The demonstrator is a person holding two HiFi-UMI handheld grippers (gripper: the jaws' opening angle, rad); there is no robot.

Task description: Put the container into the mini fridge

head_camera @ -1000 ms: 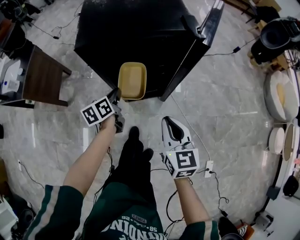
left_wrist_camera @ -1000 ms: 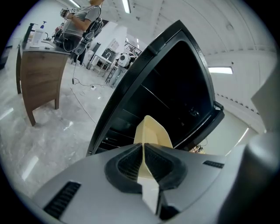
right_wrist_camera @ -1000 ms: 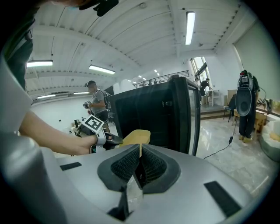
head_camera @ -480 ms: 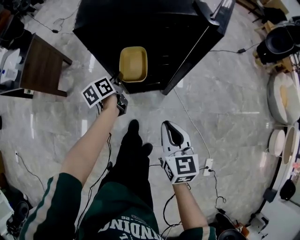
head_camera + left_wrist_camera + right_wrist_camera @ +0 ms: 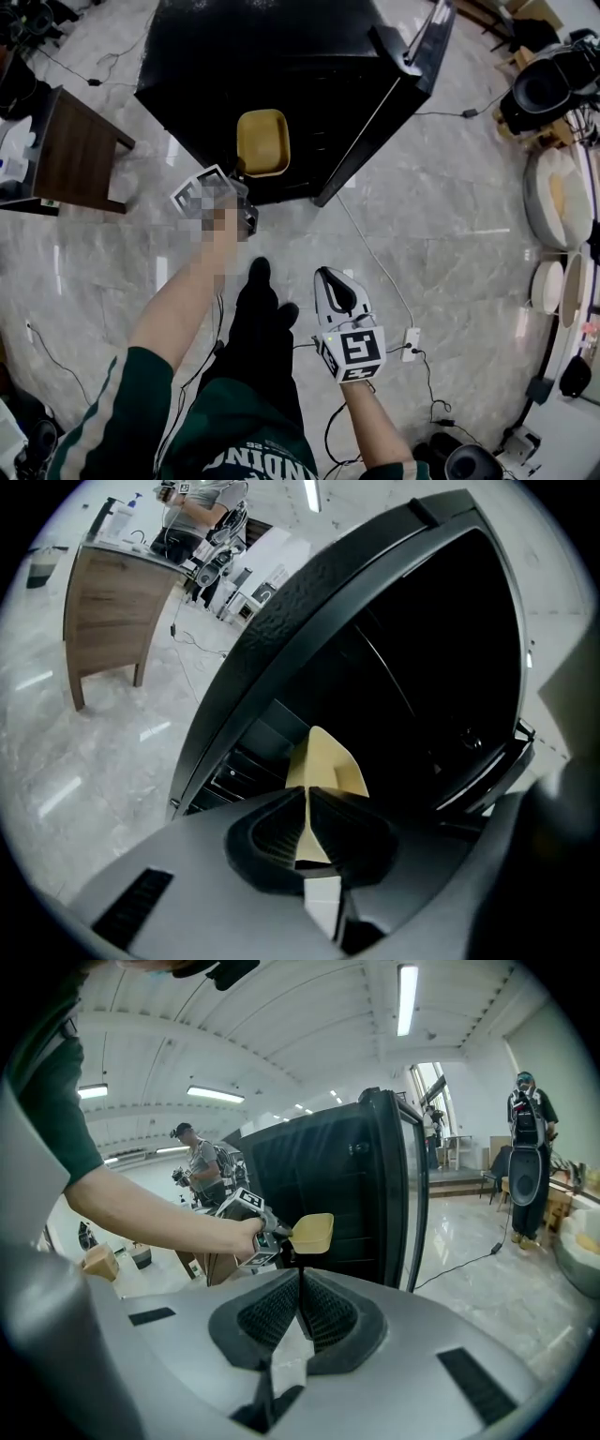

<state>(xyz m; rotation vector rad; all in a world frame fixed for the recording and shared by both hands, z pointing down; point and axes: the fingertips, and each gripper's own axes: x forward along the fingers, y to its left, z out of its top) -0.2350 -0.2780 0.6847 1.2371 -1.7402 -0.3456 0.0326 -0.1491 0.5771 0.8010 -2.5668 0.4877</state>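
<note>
A yellow container (image 5: 262,142) hangs at the open front of the black mini fridge (image 5: 281,56), whose door (image 5: 424,45) stands swung out to the right. My left gripper (image 5: 241,174) is shut on the container's near rim. In the left gripper view the pads pinch that yellow container (image 5: 324,764) in front of the dark fridge interior (image 5: 422,667). My right gripper (image 5: 337,289) is held low over the floor, shut and empty. The right gripper view shows the container (image 5: 312,1232) and the left gripper (image 5: 258,1234) beside the fridge (image 5: 328,1176).
A brown wooden table (image 5: 75,150) stands left of the fridge. A cable and power strip (image 5: 410,345) lie on the marble floor at the right. White round items (image 5: 553,197) line the right edge. A person (image 5: 530,1162) stands far right.
My left gripper has carried the container forward, closer to the fridge opening. The right gripper has stayed low and shut, shifting only slightly.
</note>
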